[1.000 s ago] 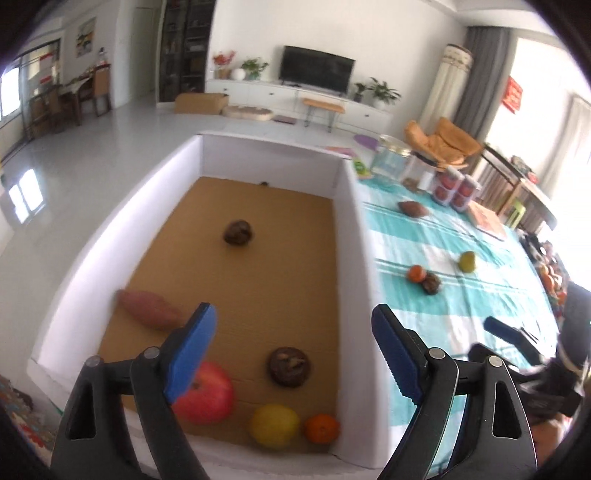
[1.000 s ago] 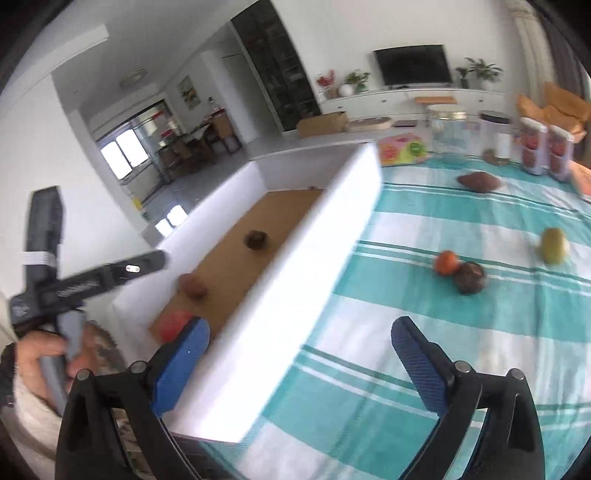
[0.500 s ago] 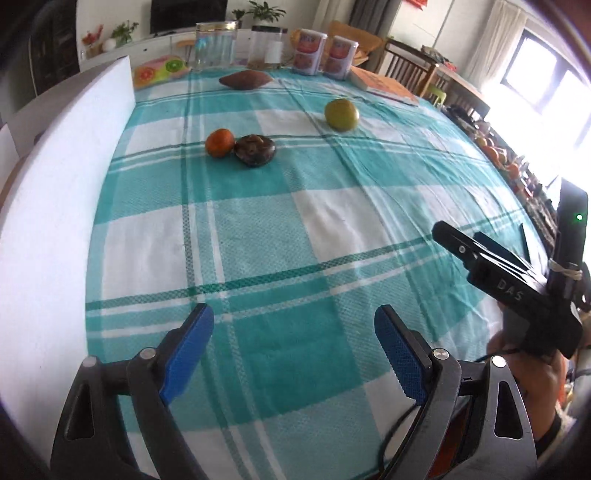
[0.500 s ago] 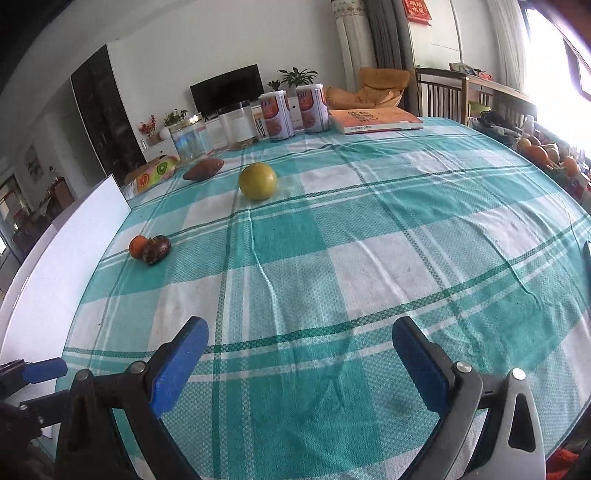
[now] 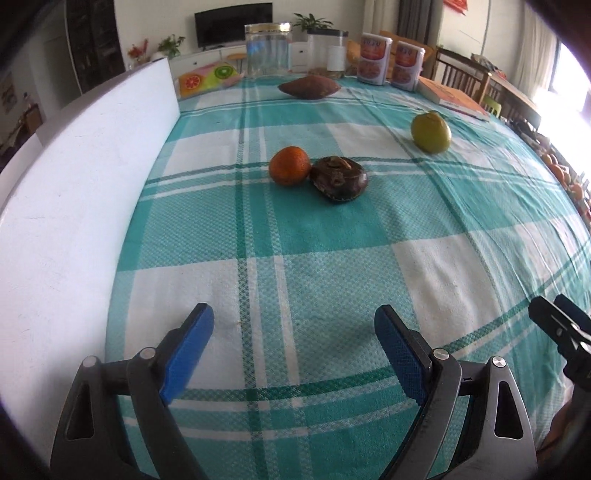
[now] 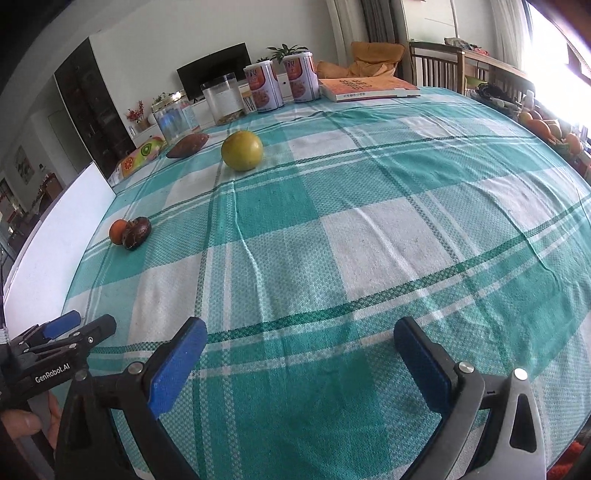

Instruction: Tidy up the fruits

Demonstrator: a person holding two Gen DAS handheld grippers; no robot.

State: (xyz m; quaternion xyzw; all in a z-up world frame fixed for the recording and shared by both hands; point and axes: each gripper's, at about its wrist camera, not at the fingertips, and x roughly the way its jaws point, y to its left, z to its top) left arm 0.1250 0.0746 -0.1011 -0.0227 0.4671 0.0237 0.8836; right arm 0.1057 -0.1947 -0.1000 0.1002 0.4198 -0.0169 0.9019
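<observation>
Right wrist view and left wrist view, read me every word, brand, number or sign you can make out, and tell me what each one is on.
"GenRobot.AI": white print on the body of the left gripper, seen in the right wrist view.
Two red-labelled canisters: printed characters, too blurred to read.
Orange book: cover title, too blurred to read.
Red hanging on the wall: cut off, unreadable.
Nothing else carries readable text.

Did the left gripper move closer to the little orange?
Yes. The left gripper swung away from the white box and now faces the orange.
</observation>
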